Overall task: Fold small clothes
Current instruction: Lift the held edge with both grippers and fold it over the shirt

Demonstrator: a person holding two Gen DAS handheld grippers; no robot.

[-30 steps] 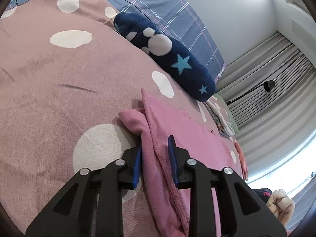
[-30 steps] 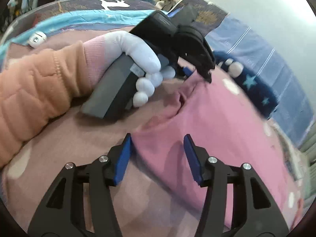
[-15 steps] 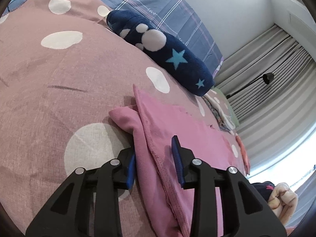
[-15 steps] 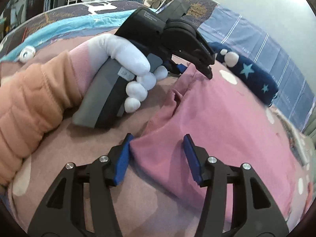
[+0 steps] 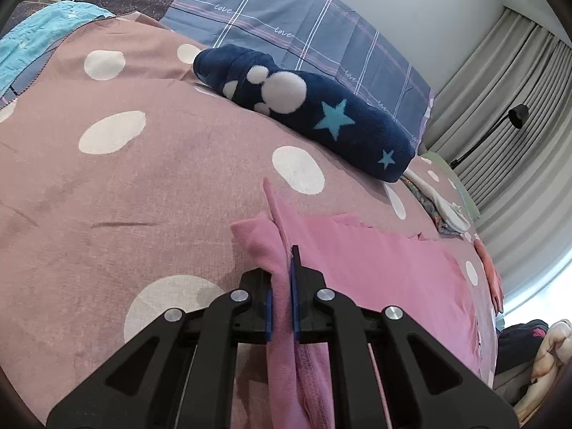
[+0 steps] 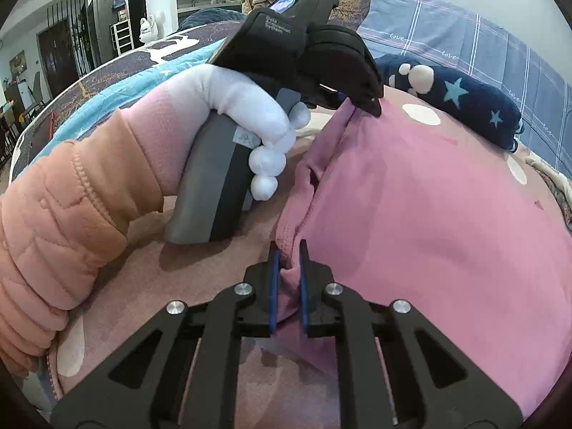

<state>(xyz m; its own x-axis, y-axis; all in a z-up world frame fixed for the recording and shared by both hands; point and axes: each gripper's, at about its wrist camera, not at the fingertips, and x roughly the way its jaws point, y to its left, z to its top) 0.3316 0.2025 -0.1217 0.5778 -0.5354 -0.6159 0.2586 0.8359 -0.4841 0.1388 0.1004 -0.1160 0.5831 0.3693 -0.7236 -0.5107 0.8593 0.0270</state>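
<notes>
Closing on one pink garment [image 5: 375, 268], two grippers, left gripper [image 5: 280, 286] and right gripper [image 6: 287, 275], pinch it.

Garment [image 5: 375, 261] on bedspread [image 5: 143, 186], rolled blanket [image 5: 314, 111] behind it, pillow [image 5: 304, 32] beyond.

You are wearing a white knit glove [image 6: 246, 103] over a pink cuff and a quilted orange sleeve [image 6: 60, 221]. Your left hand-held gripper [image 6: 361, 102] is showing a grey grip under a black head printed with white lettering. Your right hand-held gripper [image 6: 289, 286] is showing black fingers, blue pads [image 6: 274, 286] and silver screws.
</notes>
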